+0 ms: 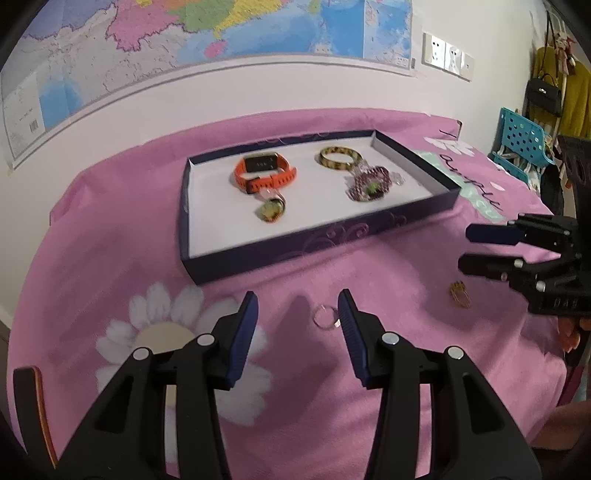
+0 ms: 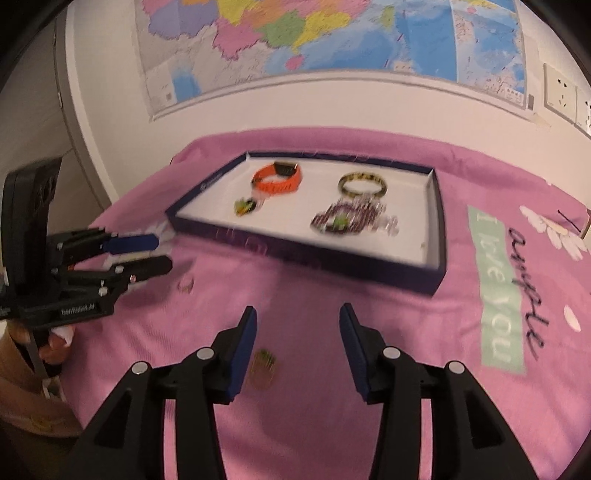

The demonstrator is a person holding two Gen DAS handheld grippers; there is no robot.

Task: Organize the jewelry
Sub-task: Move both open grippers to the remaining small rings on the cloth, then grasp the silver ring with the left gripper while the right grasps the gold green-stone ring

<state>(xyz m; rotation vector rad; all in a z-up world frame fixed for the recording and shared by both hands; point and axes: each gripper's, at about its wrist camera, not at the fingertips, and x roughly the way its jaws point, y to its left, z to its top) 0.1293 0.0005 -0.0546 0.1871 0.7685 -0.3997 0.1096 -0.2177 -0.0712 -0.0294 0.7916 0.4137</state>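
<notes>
A pink cloth (image 1: 110, 229) with daisies is spread over the tabletop. A dark blue tray (image 1: 314, 236) is set on it, near the wall. Inside the tray, an orange watch (image 1: 264, 171), a green charm (image 1: 272, 210), a spotted bangle (image 1: 340, 158) and a purple bead piece (image 1: 369, 182) are seen. In the right wrist view these are blurred and hard to make out.

The left claw (image 1: 297, 317) is held open above the cloth, and nothing is gripped. A thin ring (image 1: 325, 318) is lying on the cloth just by its right finger, partly hidden behind it.

The right claw (image 2: 297, 332) is open too, with nothing in it. A small gold piece (image 2: 261, 369) is lying on the cloth by its left finger, blurred and partly covered.

A map (image 1: 207, 33) is cut off at the top.
</notes>
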